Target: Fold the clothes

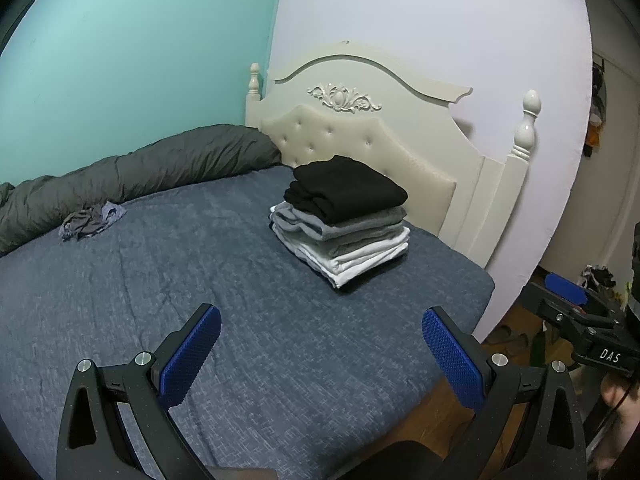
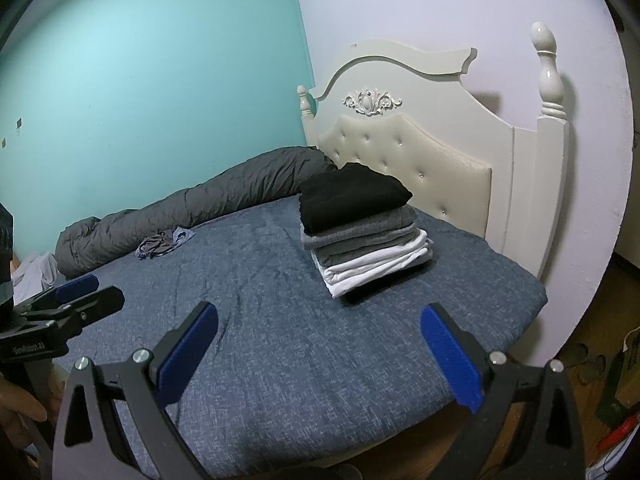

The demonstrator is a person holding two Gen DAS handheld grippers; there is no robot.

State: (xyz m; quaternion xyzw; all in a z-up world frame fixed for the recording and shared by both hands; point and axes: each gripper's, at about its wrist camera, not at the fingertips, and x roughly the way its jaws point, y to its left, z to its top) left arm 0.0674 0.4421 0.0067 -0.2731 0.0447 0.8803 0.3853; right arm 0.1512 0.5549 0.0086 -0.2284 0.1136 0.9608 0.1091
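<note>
A stack of folded clothes (image 1: pixel 344 220) (image 2: pixel 362 228), black on top, grey in the middle, white below, sits on the blue bed (image 1: pixel 200 280) (image 2: pixel 280 320) near the headboard. A small crumpled grey-blue garment (image 1: pixel 92 222) (image 2: pixel 164 243) lies loose by the rolled duvet. My left gripper (image 1: pixel 322 344) hovers open over the bed's near part, nothing between its blue pads. My right gripper (image 2: pixel 320 344) is likewise open and holds nothing. Each gripper also shows at the edge of the other's view: the right gripper (image 1: pixel 568 300) and the left gripper (image 2: pixel 76 296).
A rolled grey duvet (image 1: pixel 132 176) (image 2: pixel 200 212) lies along the teal wall. The cream headboard (image 1: pixel 380 140) (image 2: pixel 420 152) stands behind the stack. White cloth (image 2: pixel 36 272) lies past the bed's far left. Shoes (image 2: pixel 588 360) and clutter sit on the wooden floor at right.
</note>
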